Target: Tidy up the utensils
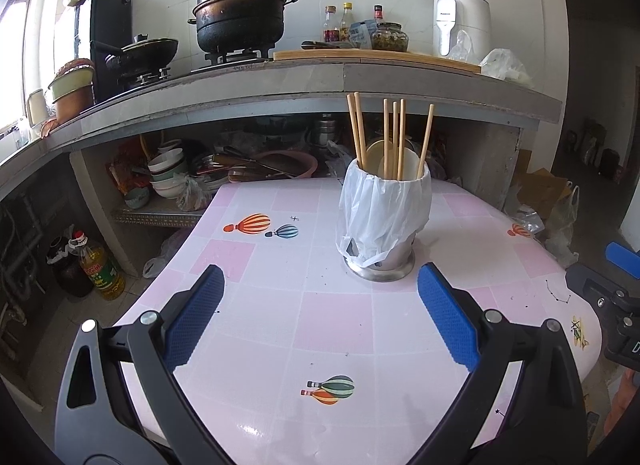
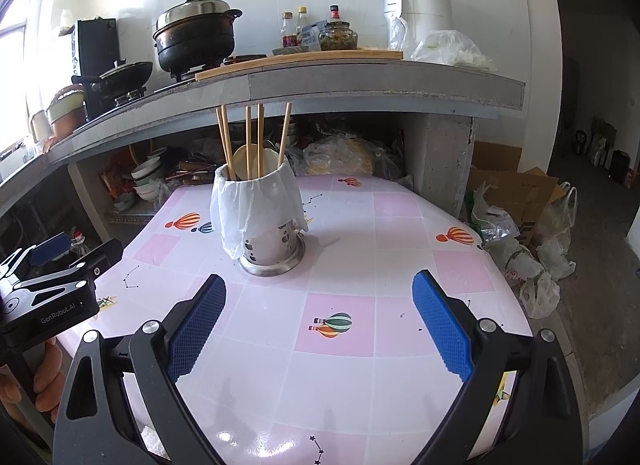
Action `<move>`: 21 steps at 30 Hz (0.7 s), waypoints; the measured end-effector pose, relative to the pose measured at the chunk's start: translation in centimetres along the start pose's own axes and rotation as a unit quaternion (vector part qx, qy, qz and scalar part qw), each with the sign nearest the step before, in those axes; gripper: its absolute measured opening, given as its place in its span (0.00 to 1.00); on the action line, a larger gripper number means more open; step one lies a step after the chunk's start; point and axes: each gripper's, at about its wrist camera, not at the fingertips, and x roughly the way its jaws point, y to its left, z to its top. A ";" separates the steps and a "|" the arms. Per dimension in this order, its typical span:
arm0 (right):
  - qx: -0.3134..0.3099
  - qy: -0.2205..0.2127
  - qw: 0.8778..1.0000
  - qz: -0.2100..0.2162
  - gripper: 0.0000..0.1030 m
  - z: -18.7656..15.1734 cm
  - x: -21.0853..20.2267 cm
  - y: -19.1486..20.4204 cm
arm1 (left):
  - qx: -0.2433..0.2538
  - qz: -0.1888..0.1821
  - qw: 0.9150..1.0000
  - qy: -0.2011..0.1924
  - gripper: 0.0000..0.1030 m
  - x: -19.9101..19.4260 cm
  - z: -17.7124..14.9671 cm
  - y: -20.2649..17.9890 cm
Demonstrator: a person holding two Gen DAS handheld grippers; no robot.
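Our left gripper and right gripper hang wide open, holding nothing, above the pink tiled table. Farther back stands the shiny metal holder wrapped in white plastic, wooden chopsticks and a pale spoon inside. We think sorting looks finished; next we check for strays.

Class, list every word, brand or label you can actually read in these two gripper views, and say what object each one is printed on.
"GenRobot.AI": on the black body of the left gripper, seen in the right wrist view.
"Panasonic": probably, in small grey letters on the white countertop appliance with a metal top; barely legible.
Red label on the yellow cooking-oil bottle under the counter: too blurred to read.
Labels on the sauce bottles and blue packet: too small to read.
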 end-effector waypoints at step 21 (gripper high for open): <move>-0.003 0.000 1.000 -0.003 0.89 0.2 0.2 0.4 | -0.010 0.003 1.000 0.009 0.91 0.2 -0.1 0.6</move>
